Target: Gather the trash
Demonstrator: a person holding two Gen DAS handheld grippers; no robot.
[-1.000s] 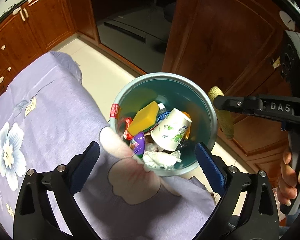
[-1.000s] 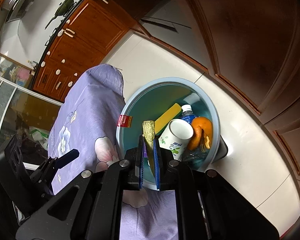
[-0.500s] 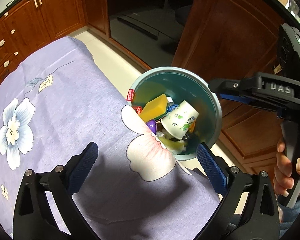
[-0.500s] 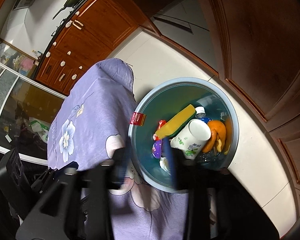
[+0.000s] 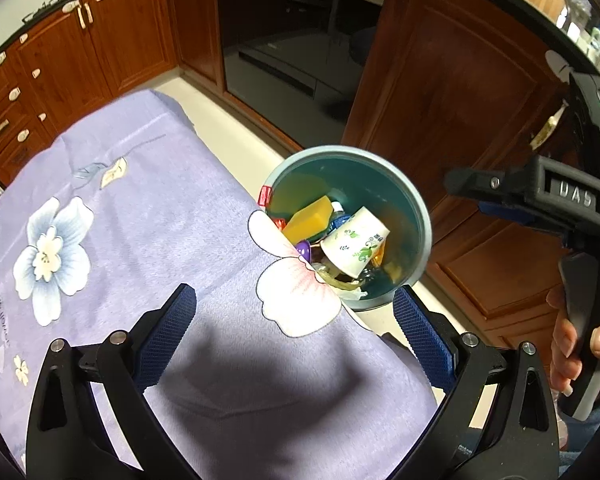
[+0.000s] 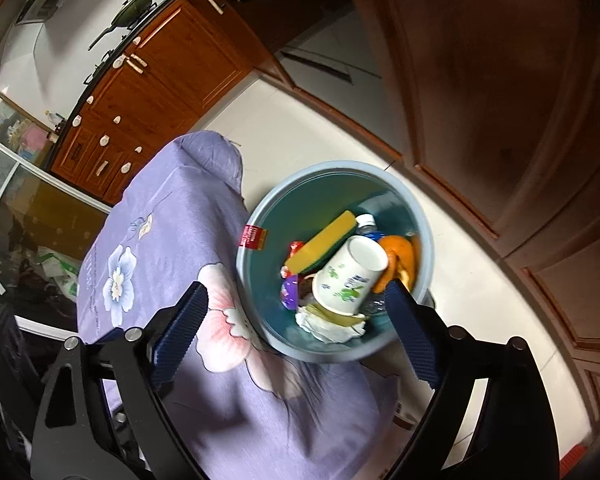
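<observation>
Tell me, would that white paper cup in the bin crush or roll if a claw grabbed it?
The paper cup looks thin-walled and empty, so it is probably light and easily crushed. It lies tilted on other trash in the bin, so a nudge would likely shift it. Being round and tapered, it might roll in a curve on a flat surface.

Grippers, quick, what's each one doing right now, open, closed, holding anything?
Left gripper: open, holding nothing, above the purple tablecloth.
Right gripper: jaws opening, nothing between them, over the trash bin.
</observation>
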